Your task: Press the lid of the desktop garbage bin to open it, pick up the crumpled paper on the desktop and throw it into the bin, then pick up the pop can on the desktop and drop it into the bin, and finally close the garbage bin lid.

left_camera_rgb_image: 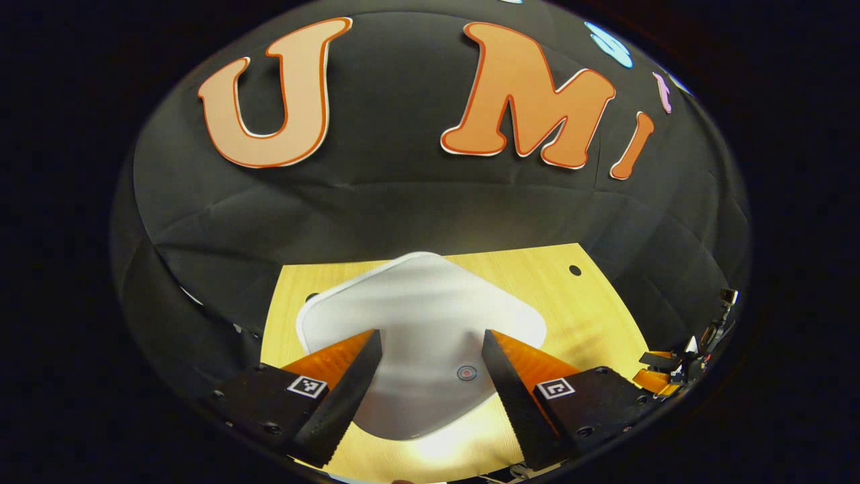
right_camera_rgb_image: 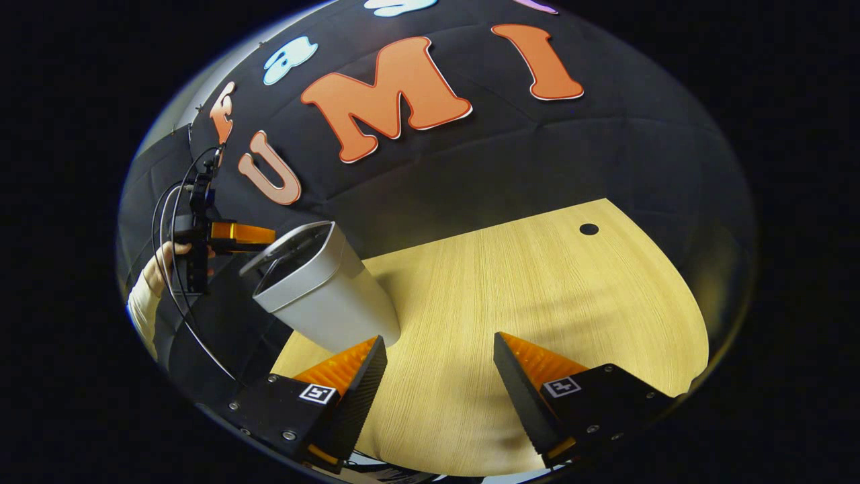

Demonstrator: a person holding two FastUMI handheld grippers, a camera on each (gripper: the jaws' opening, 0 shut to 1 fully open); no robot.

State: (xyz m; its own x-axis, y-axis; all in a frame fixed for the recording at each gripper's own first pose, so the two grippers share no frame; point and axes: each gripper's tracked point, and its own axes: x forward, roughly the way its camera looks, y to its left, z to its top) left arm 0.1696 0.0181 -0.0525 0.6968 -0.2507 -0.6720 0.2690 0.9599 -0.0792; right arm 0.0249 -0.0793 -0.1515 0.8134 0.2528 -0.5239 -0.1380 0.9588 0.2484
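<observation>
The wooden desktop (right_camera_rgb_image: 537, 282) spreads ahead of the right gripper (right_camera_rgb_image: 440, 376), whose 2 fingers stand wide apart with bare wood between them. The garbage bin (right_camera_rgb_image: 329, 296) stands ahead and to that gripper's left, its lid (right_camera_rgb_image: 285, 245) slightly raised at one edge. In the left gripper view the left gripper (left_camera_rgb_image: 431, 373) hangs just above the lid (left_camera_rgb_image: 420, 316), fingers wide and holding nothing. A small round button (left_camera_rgb_image: 466, 372) on the lid lies between them, beside the right-hand finger.
</observation>
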